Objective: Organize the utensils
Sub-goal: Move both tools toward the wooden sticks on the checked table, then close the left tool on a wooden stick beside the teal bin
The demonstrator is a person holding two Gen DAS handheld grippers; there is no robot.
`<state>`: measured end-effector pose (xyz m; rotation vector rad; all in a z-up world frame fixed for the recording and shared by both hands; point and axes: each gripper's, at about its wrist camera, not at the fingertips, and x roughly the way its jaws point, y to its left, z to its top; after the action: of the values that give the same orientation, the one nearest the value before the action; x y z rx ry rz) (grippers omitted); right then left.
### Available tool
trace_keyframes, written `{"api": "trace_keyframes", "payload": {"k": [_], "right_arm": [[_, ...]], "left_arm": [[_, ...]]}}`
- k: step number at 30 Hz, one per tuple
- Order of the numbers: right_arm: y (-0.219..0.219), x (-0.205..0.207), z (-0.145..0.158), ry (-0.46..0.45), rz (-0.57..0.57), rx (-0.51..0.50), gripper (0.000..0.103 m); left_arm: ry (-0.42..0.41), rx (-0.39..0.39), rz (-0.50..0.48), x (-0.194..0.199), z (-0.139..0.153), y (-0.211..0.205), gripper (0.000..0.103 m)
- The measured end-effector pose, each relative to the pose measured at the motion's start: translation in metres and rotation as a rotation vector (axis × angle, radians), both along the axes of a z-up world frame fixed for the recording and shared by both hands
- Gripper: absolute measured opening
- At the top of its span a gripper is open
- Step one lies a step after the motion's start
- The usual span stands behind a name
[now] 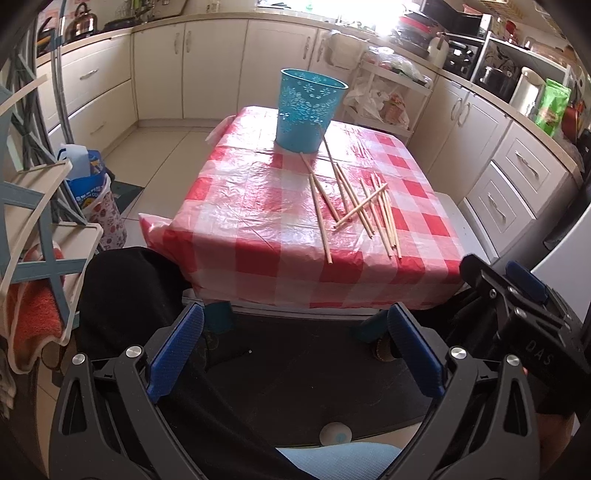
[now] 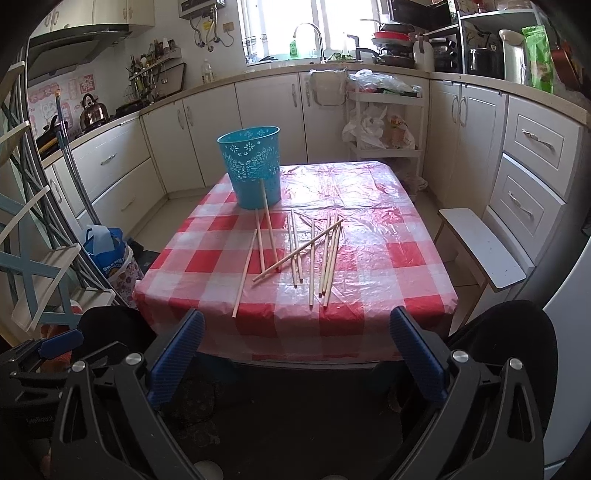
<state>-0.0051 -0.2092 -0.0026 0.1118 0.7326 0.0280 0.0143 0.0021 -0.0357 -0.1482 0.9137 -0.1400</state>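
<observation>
- The left tongs [image 1: 295, 343] are held low in front of the near edge of the surface [image 1: 258, 236], their blue-padded fingers [image 1: 177, 354] spread wide apart with nothing between them.
- The right tongs [image 2: 295, 347] sit in a like pose, fingers [image 2: 417, 358] wide apart and gripping nothing, short of the surface's [image 2: 369, 302] near edge.
- In the left wrist view the right tongs [image 1: 524, 295] show at the right margin, beside the left pair.
- The surface carries a red-and-white checked plastic cloth [image 2: 388, 258], wrinkled and shiny in the light from the window [image 2: 306, 26].
- A teal basket [image 2: 253, 168] with a punched flower pattern stands upright on the far left part of the cloth; in the left wrist view the same basket [image 1: 308, 110] stands at the far middle.
- The wooden chopsticks [image 2: 314, 254] lie scattered on the cloth in front of the basket, all outside it; in the left wrist view they [image 1: 354, 203] lie toward the right half.
- One stick [image 2: 269, 225] leans with its far end against the basket's wall.
- Another stick [image 2: 297, 251] lies slantwise across several of the others.
- One stick [image 2: 244, 273] lies apart at the left, its near end close to the surface's edge.
- A white bench [image 2: 480, 247] stands just right of the surface.
- Cream kitchen cabinets [image 2: 266, 122] run behind and along both sides.
</observation>
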Motion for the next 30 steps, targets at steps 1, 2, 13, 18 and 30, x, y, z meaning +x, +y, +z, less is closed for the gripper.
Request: {"api": "trace_keyframes", "payload": {"k": [1, 2, 13, 18, 30], "right_arm": [[0.001, 0.0, 0.0, 0.001, 0.004, -0.004, 0.096], [0.002, 0.0, 0.0, 0.001, 0.008, -0.008, 0.096], [-0.021, 0.0, 0.001, -0.012, -0.025, -0.006, 0.096], [-0.034, 0.011, -0.006, 0.0, -0.061, 0.026, 0.096], [-0.037, 0.046, -0.039, 0.063, -0.056, 0.045, 0.096]], "left_arm": [[0.007, -0.006, 0.011, 0.003, 0.0, 0.003, 0.096], [0.012, -0.017, 0.022, 0.005, -0.001, 0.006, 0.096], [-0.041, -0.018, 0.003, 0.047, 0.012, -0.006, 0.096], [-0.04, 0.003, -0.003, 0.08, 0.014, -0.02, 0.096], [-0.038, -0.008, 0.029, 0.165, -0.003, -0.04, 0.096]]}}
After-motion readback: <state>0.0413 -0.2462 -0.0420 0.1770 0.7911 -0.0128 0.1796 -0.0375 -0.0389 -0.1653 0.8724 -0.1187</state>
